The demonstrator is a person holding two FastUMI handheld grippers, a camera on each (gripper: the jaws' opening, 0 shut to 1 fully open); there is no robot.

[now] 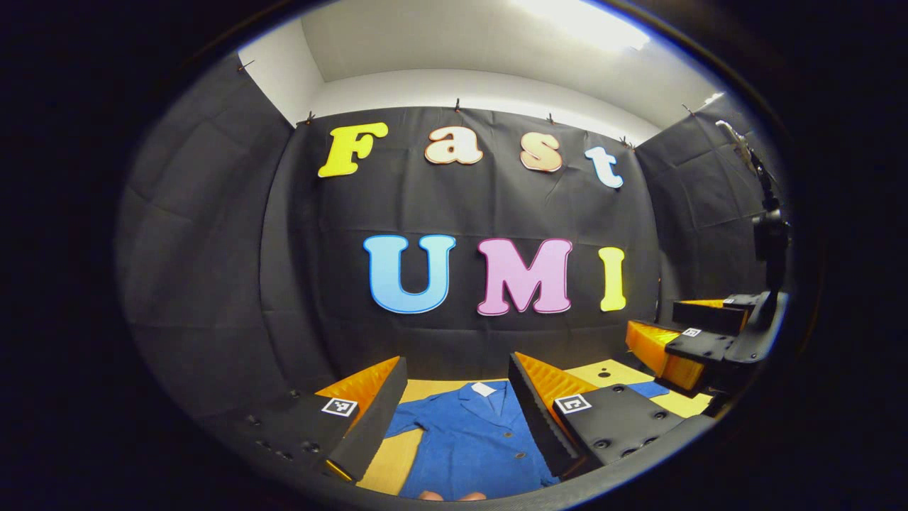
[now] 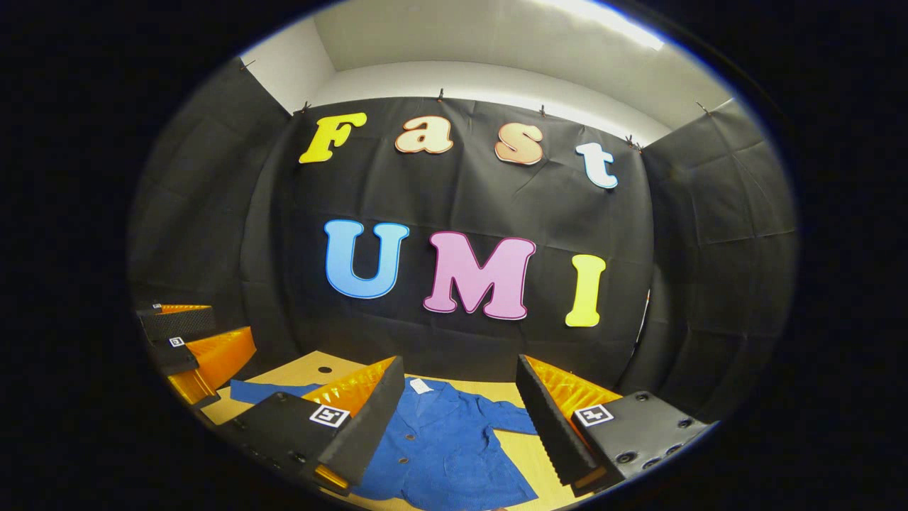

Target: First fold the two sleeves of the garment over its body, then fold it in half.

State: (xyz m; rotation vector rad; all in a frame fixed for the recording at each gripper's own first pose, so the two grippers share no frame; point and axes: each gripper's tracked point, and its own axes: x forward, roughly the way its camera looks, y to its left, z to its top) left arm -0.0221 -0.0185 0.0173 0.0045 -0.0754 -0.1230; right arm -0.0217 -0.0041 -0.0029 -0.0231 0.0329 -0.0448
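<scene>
Now we hold both tools above the desk (image 1: 418, 390), well clear of the blue garment (image 1: 472, 440), which lies flat, collar toward the black cloth wall (image 1: 482, 206), sleeves spread. Our left hand-held gripper (image 1: 457, 404) stands wide with nothing between its fingers; our right hand-held gripper (image 2: 457, 415) is likewise wide and bare. Off to the right in the left gripper view, a camera stand (image 1: 770, 234) rises behind the other tool.

Left tool (image 1: 454, 419): open, above jacket
Jacket (image 1: 472, 443): blue, flat on tabletop (image 1: 408, 454)
Right tool (image 1: 691, 341): farther right, raised
</scene>
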